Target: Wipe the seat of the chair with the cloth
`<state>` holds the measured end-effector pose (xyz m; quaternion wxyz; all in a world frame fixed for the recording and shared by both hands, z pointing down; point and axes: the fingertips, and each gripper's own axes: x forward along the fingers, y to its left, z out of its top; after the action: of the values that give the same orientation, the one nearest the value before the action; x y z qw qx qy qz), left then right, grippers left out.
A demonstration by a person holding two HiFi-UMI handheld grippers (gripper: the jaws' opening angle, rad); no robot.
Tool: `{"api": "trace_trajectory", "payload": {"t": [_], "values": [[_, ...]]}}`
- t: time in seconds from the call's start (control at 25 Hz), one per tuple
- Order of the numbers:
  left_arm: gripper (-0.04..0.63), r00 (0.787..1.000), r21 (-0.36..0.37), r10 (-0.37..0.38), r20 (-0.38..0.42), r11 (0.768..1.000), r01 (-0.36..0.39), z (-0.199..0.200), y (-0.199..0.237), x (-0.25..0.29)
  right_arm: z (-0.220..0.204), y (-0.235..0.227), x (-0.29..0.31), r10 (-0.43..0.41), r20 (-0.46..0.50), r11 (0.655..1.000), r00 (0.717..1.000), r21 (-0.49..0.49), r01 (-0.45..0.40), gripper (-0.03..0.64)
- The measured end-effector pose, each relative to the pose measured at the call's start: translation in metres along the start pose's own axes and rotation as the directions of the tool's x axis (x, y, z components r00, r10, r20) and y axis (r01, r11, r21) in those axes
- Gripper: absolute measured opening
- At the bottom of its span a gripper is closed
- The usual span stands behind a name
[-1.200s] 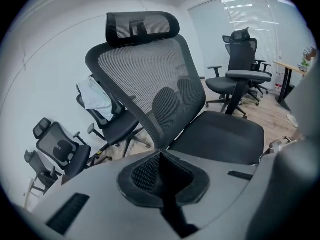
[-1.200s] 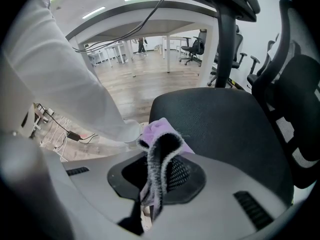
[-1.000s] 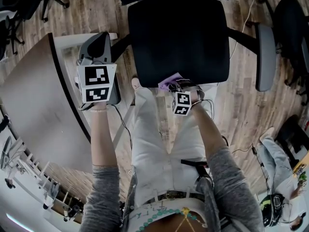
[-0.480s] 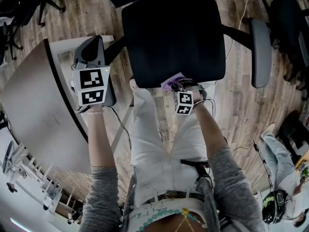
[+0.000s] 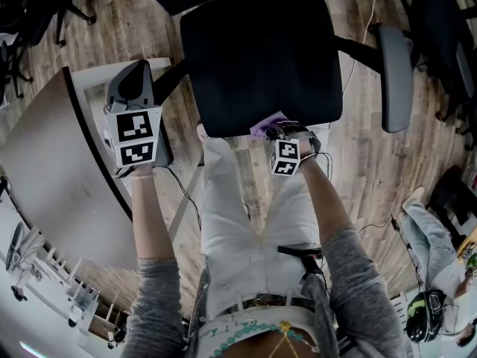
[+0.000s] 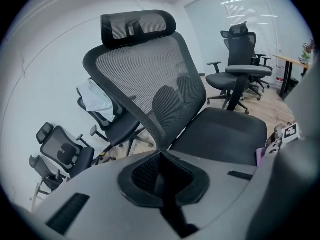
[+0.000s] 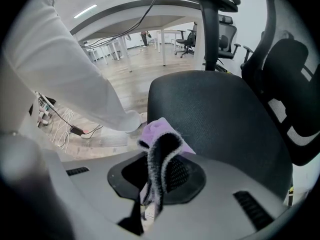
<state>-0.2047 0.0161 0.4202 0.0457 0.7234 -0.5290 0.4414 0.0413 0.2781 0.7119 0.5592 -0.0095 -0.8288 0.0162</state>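
The person wears grey knit sleeves that end near the elbows. In the head view the left sleeve (image 5: pixel 153 304) is at 7 o'clock and the right sleeve (image 5: pixel 354 289) at 5 o'clock. White trousers (image 5: pixel 238 222) fill the middle, with a dark belt (image 5: pixel 261 301) and a teal bead strand (image 5: pixel 246 333) toward 6 o'clock. A white shoe (image 5: pixel 201 131) shows at the trousers' 12 o'clock end.

The left tongs (image 6: pixel 159 159) have a smooth grey shell, black ribbed pads (image 6: pixel 142 171) and a white left cube (image 5: pixel 136 140) printed with black square markers. A thin black cable (image 5: pixel 186 189) trails from them. The right tongs (image 5: pixel 279 129) carry a like right cube (image 5: pixel 285 157).
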Motion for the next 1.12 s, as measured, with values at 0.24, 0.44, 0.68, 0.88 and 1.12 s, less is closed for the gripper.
{"api": "trace_trajectory", "payload": {"t": [0.24,0.44,0.68,0.88,1.12], "values": [[0.002,1.000,0.003,0.002,-0.002,1.000,-0.002,0.002,-0.001,0.002,-0.013,-0.004,-0.005,0.009,-0.015,1.000,1.000,0.006,-0.009,0.052],[0.000,1.000,0.010,0.008,-0.007,1.000,-0.008,0.002,-0.002,0.002,-0.023,-0.006,-0.009,0.009,-0.014,1.000,1.000,0.030,-0.008,0.052],[0.001,1.000,0.004,0.004,-0.002,1.000,-0.004,0.003,-0.001,0.001,-0.033,-0.005,-0.012,0.014,-0.021,1.000,1.000,0.027,-0.013,0.052],[0.001,1.000,0.017,0.014,-0.009,1.000,-0.014,0.002,-0.001,0.002,-0.047,-0.004,-0.015,0.001,-0.044,0.999,0.999,0.035,0.001,0.052],[0.001,1.000,0.025,0.021,-0.013,0.999,-0.021,0.001,-0.003,0.001,-0.065,-0.006,-0.021,-0.016,-0.074,0.999,0.997,0.044,0.019,0.052]]}}
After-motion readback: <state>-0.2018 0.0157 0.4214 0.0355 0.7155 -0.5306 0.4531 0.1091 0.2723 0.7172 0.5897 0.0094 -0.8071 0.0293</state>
